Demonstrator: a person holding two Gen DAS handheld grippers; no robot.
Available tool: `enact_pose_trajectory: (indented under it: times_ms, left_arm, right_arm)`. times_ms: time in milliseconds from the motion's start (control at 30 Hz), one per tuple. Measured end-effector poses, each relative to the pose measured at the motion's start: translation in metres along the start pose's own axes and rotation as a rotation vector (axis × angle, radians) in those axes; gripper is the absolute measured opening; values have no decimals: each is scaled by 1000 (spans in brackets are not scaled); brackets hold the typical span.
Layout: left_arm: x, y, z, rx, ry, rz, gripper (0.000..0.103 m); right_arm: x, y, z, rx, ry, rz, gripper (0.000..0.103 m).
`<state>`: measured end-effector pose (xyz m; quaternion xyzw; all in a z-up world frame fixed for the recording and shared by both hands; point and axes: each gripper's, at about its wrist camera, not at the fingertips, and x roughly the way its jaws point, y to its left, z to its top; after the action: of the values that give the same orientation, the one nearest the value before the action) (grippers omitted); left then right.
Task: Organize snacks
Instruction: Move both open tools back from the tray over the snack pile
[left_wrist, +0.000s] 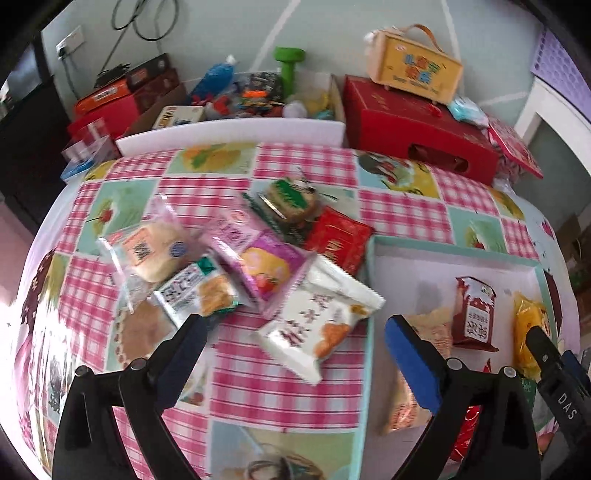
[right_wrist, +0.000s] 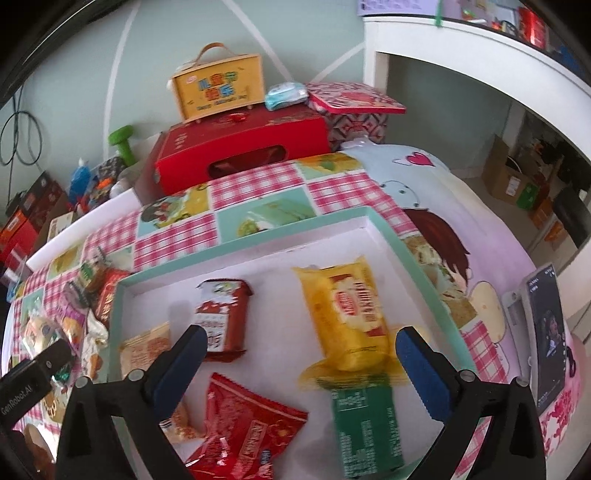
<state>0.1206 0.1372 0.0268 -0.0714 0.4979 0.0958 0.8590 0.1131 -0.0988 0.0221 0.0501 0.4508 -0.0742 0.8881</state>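
Pink-checked tablecloth (left_wrist: 280, 369) under teal tray (right_wrist: 413, 254), pale green wall (right_wrist: 92, 74) behind

Left gripper (left_wrist: 295, 328) and right gripper (right_wrist: 301, 343), both jaws wide apart, empty

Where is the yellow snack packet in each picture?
Left wrist view: the yellow snack packet lies at the right edge, inside the tray, partly behind the other gripper.
Right wrist view: it lies centre, inside the tray.
Shared landmark: the small dark red packet beside it.
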Motion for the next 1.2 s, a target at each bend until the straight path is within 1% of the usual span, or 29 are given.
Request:
enact_pose_trajectory:
  times_ms: [200,300,500,567,667,733,833,1000,1200]
  left_arm:
    - [-7,22,-4,-34,-27,37,97]
    - [-8,33,-4,-54,-23,49,97]
    - [-9,62,-10,-105,-4,49,97]
    - [-6,72,-14,-113,13,65,97]
    - [-2,88,-15,-152,27,83,97]
    - [-5,98,-14,-176,19,76,97]
    - [-8,111,-13,-200,15,88,97]
    - [-7,132,-13,-248,25,104,97]
    - [-3,152,-13,-294,32,105,97]
  right_arm:
    - [-3,24,-5,-55,0,27,103]
    - [-5,34,-7,-78,-1,45,103]
    - [-6,50,-12,-101,10,71,103]
    - [-7,54,-13,-105,10,84,103]
    - [-9,62,-14,-113,6,118,103]
    - [-10,67,-15,-111,8,144,103]
    - [-12,79,-19,-127,7,175,103]
    - [-14,97,-24,-155,-4,204,103]
    - [-13,117,-32,-197,-6,230,103]
